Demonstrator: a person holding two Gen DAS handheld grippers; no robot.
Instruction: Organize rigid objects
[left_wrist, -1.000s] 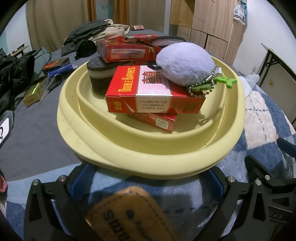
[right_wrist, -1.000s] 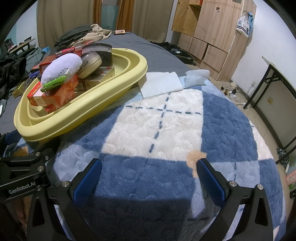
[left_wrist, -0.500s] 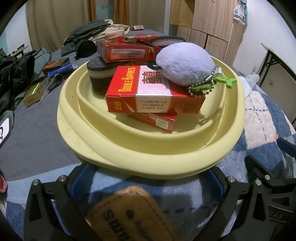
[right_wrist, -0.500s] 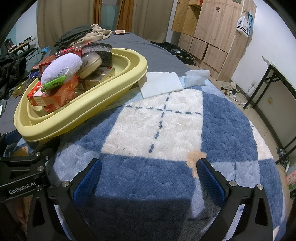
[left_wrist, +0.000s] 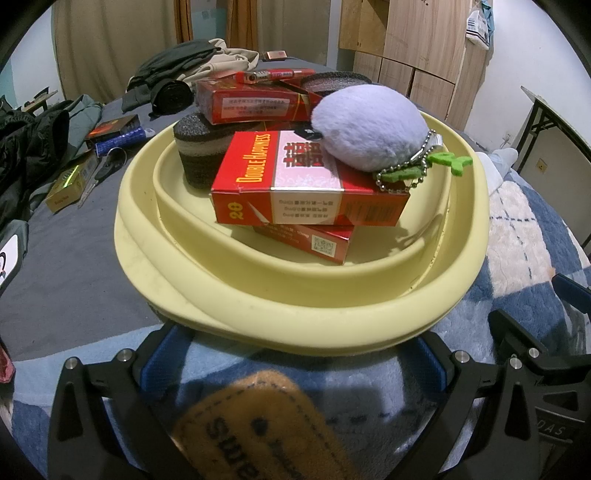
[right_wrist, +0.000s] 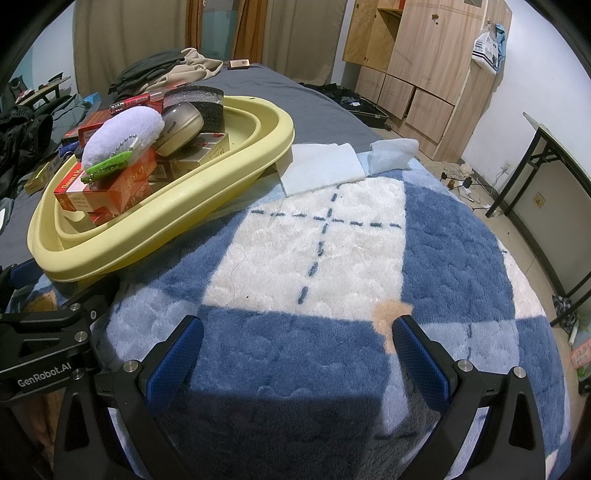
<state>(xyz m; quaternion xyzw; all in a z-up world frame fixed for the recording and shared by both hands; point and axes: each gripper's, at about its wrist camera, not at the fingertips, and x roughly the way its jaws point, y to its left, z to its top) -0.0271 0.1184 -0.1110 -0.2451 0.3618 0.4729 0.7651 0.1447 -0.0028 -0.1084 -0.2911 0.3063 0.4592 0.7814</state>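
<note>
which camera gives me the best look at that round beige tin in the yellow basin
The right wrist view. There the round beige tin shows plainly, leaning between the fluffy white pouch and the dark sponge in the yellow basin. In the left wrist view, the pouch and boxes hide it.

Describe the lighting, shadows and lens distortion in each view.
Left wrist view: strong fisheye bends the yellow basin rim; the tan label at the bottom is blurred; the red box casts a soft shadow. Right wrist view: a hard-edged shadow crosses the blanket near the right hand-held gripper; walls curve.
</note>
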